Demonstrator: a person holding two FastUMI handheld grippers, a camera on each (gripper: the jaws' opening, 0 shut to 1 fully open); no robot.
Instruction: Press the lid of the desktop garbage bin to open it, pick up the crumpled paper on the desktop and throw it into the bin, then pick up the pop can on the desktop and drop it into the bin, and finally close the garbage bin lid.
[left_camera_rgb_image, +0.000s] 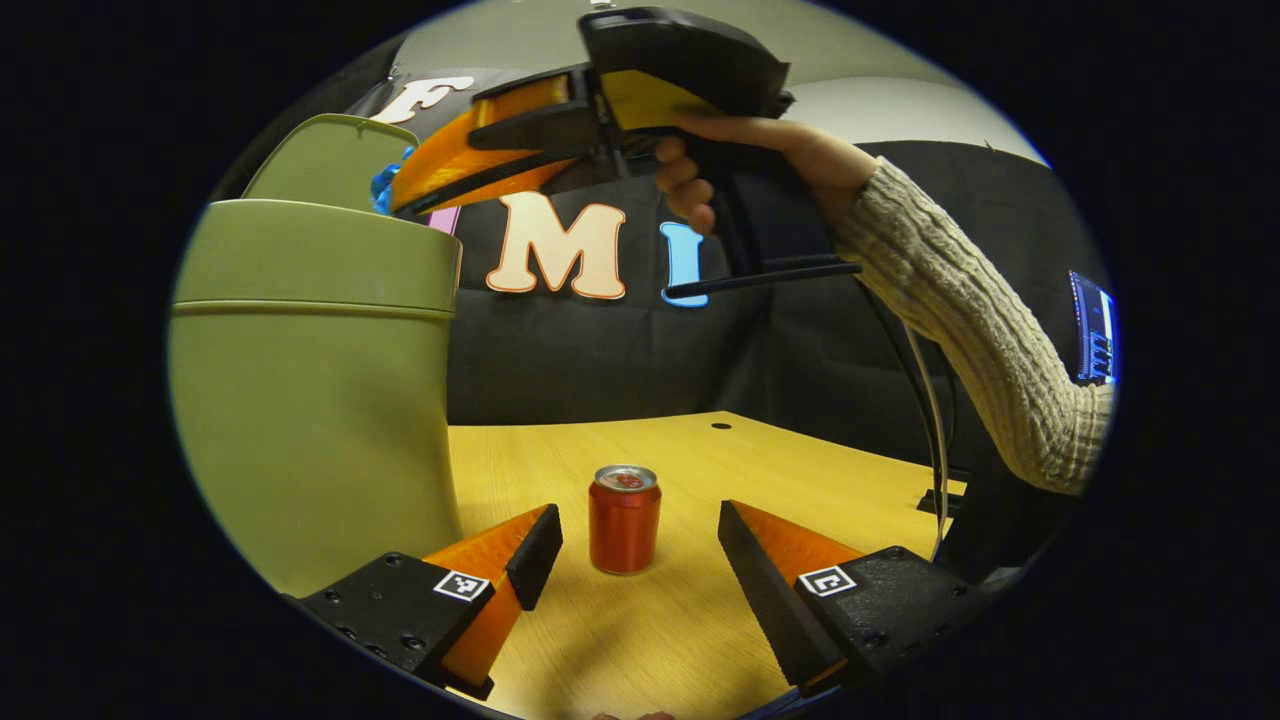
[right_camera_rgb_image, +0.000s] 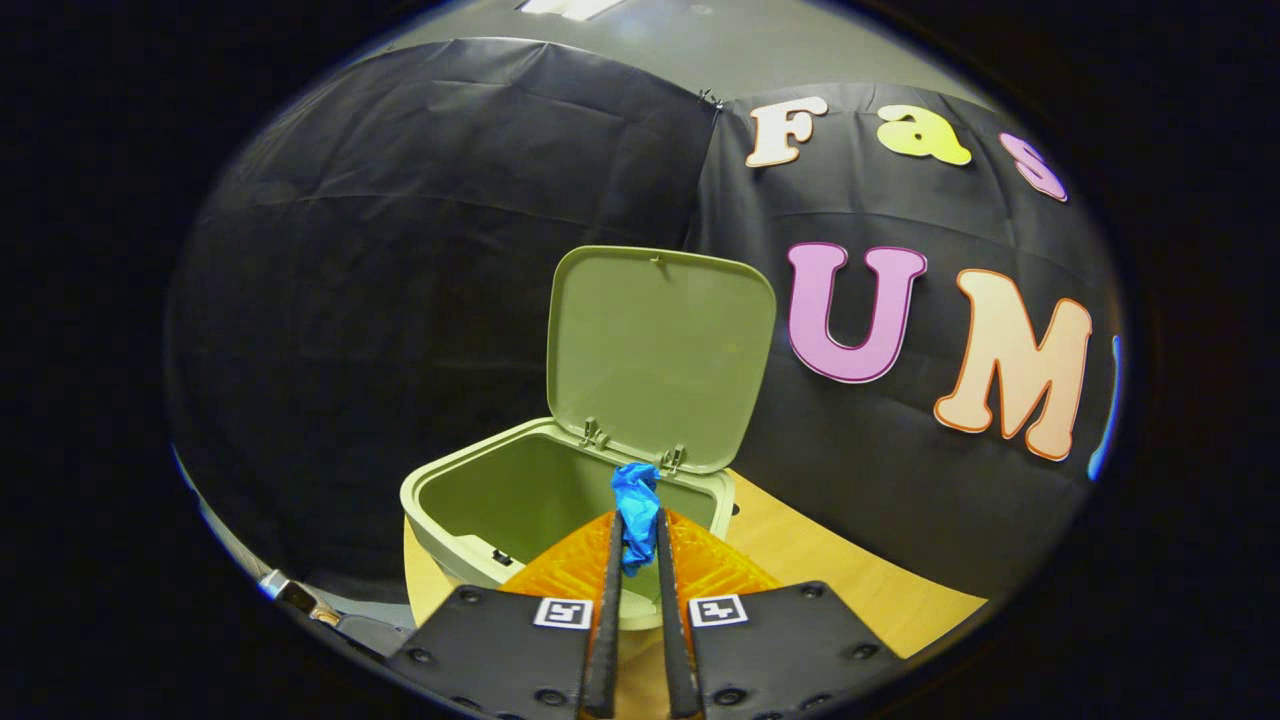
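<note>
— So, where is the crumpled paper (right_camera_rgb_image: 637, 512) right now?

— Pinched between both fingers of the right gripper (right_camera_rgb_image: 640, 530), which is closed on it above the open mouth of the garbage bin (right_camera_rgb_image: 470, 480). In the left gripper view the same blue wad (left_camera_rgb_image: 385, 185) peeks out at that gripper's tip, just over the bin's rim.

— And the lid (right_camera_rgb_image: 660, 350)?

— Standing upright on its hinges at the bin's far side, fully open.

— What about the pop can (left_camera_rgb_image: 624, 518)?

— Upright on the desktop (left_camera_rgb_image: 700, 450), just beside the bin's wall and well in from the table's far edge. It stands ahead of the left gripper (left_camera_rgb_image: 640, 545), in line with the gap between the fingers.

— Is that gripper holding anything?

— No, its fingers are spread wide, apart from the can, with nothing between them.

— Who holds the right tool?

— A hand (left_camera_rgb_image: 760, 160) in a knitted sleeve (left_camera_rgb_image: 990, 330), raised over the bin.
</note>
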